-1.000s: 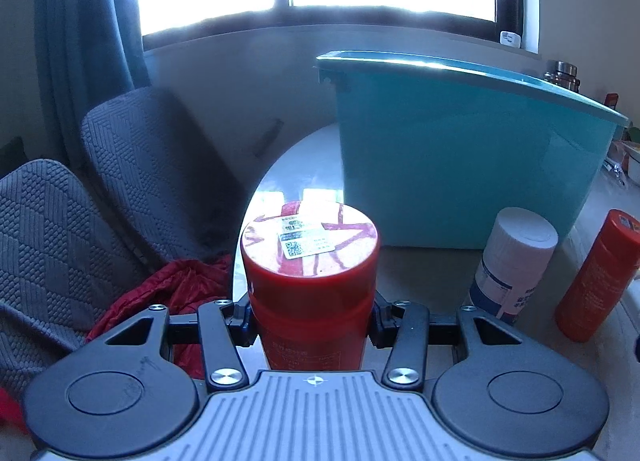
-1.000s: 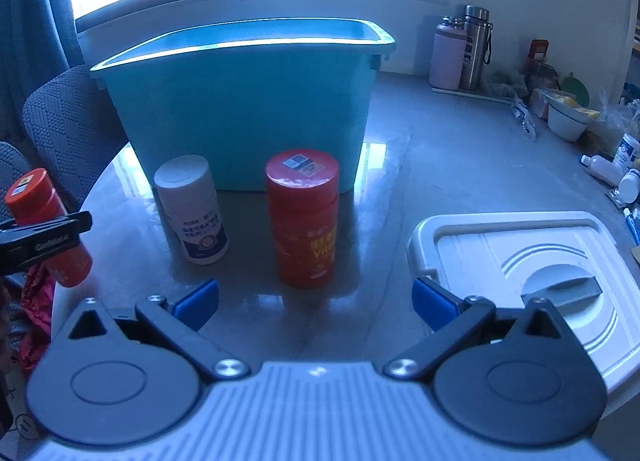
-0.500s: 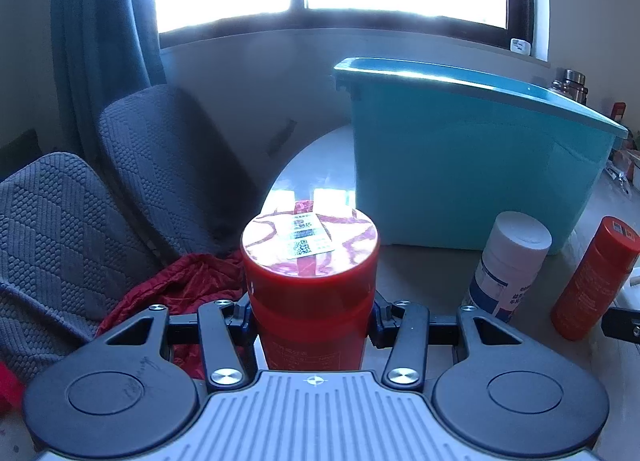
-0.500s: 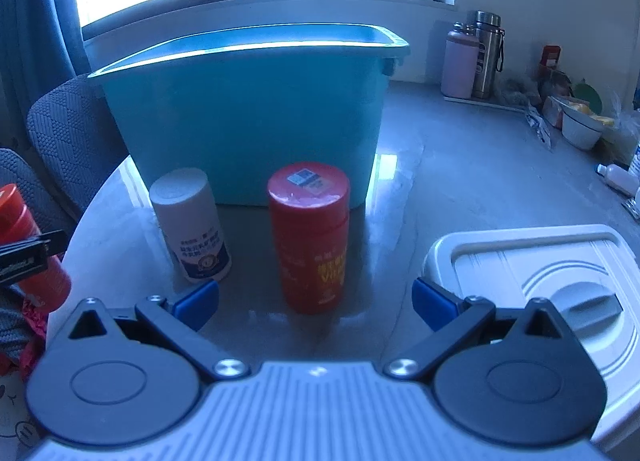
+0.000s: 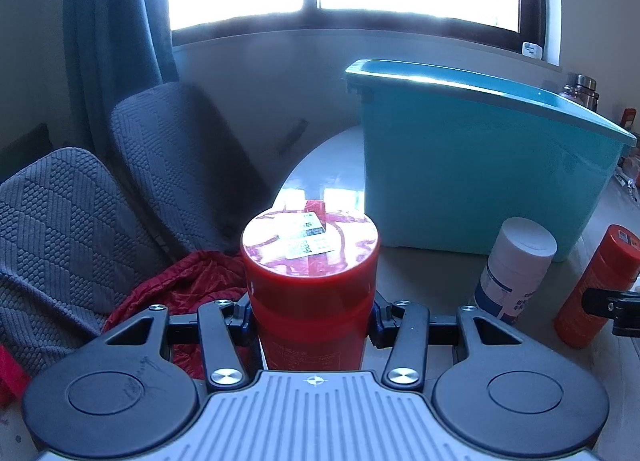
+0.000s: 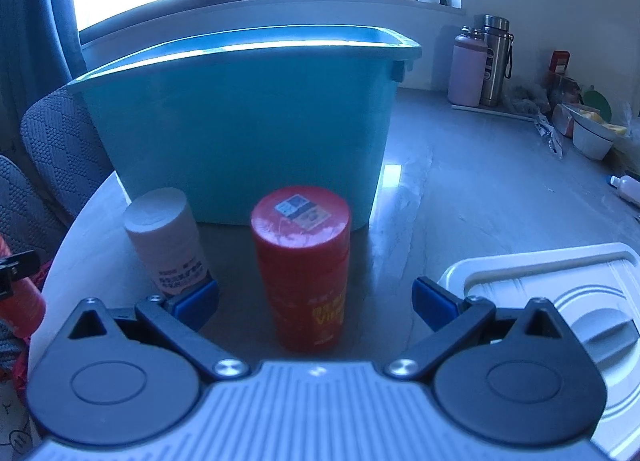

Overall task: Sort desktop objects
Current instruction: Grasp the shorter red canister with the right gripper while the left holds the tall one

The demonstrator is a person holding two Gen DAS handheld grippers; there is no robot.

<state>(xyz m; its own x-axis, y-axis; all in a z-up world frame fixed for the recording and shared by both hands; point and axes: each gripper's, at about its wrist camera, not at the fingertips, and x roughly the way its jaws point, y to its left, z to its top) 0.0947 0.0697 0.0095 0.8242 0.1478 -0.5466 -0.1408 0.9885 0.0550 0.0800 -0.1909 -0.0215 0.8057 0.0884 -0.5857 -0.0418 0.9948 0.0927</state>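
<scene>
One red canister gripped, a second lined up for the bin

Our left gripper [image 5: 311,315] was clamped on a red canister [image 5: 310,261], held clear of the table edge, we judged ready for the teal bin [image 5: 472,165]; our right gripper [image 6: 316,303] stood wide open, its blue pads flanking the second red canister [image 6: 302,265] without touching, beside the white bottle [image 6: 166,239]; both stood on the table [image 6: 460,189] just before the bin, whose white lid [image 6: 560,293] lay aside.

A tub [image 6: 244,129] is set toward the table's [image 6: 460,197] back edge. Two bottles [image 6: 166,241] [image 6: 302,265] are stood side by side just before it. A lid [image 6: 560,301] is laid at the front right; flasks [image 6: 480,61] are kept at the far right corner.
</scene>
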